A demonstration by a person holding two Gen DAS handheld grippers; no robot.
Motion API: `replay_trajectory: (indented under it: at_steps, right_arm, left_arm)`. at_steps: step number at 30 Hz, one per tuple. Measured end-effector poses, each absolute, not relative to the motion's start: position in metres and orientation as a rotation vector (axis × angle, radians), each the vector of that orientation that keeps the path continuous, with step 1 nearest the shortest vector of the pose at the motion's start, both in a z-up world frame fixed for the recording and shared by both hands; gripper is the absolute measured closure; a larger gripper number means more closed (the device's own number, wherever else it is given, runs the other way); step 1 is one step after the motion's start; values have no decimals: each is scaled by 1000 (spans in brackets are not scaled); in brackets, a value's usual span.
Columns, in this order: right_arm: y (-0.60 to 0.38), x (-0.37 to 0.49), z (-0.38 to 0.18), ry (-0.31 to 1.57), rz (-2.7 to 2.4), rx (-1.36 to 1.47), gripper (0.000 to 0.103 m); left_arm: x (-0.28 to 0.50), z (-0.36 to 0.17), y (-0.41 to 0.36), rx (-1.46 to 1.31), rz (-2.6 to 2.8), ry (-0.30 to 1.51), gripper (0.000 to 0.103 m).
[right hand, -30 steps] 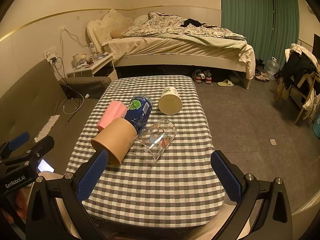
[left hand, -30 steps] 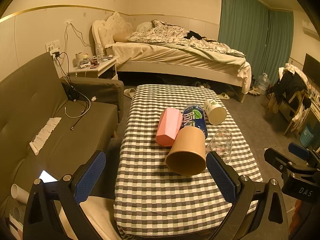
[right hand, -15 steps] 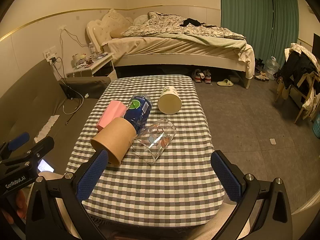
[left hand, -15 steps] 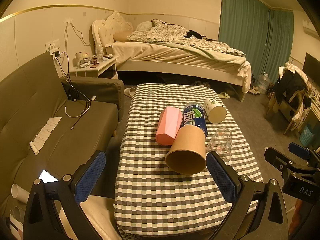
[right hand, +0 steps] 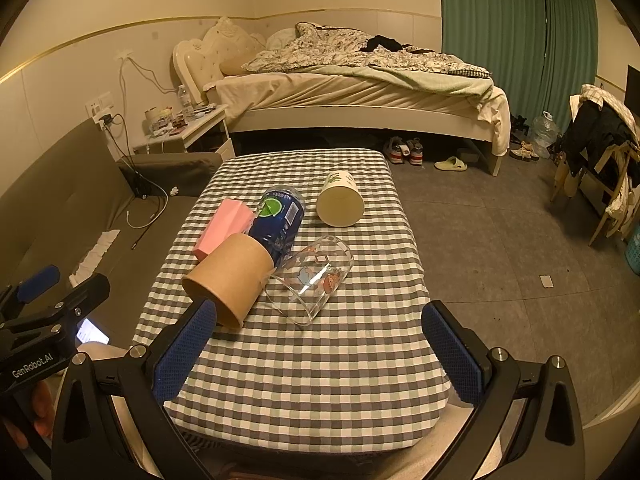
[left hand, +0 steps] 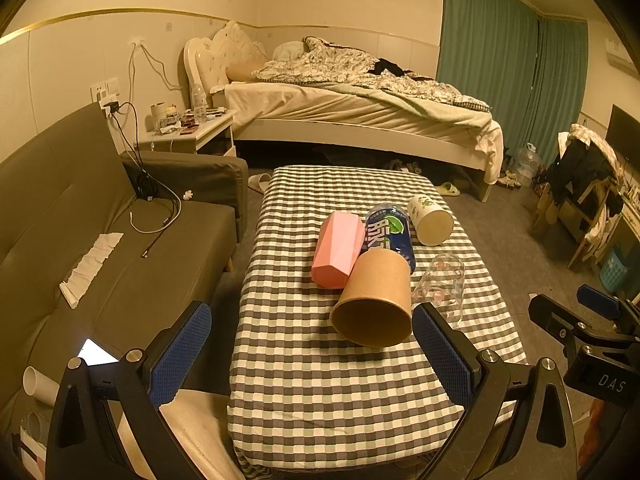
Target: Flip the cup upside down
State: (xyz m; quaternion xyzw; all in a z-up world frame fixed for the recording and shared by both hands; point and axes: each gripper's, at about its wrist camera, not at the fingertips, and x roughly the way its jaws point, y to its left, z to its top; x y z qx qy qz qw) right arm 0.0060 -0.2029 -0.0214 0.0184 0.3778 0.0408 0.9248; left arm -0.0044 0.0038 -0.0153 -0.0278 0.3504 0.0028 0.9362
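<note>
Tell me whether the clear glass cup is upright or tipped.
Tipped: the clear glass cup lies on its side on the checked tablecloth, rim toward the camera.

Blue can (left hand: 390,236) partly behind brown cup (left hand: 376,300)

We are in a lived-in bedroom at home: an unmade bed (right hand: 360,80) with a tufted headboard stands at the far wall, a cluttered nightstand (right hand: 188,128) to its left, green curtains (right hand: 500,28) far right, a grey sofa (left hand: 80,220) on the left, and shoes (right hand: 404,150) under the bed.
</note>
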Motion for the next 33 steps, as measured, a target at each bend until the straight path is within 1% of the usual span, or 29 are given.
replay_trajectory:
  at_steps: [23,33]
  right_arm:
    - [-202,8,-16,779,84,37,0]
    - [-194,31,-8,811,83,34,0]
  left_arm:
    - [-3,-16,6,-54,7,730,0]
    - [26,-4,19,-75,19,750,0]
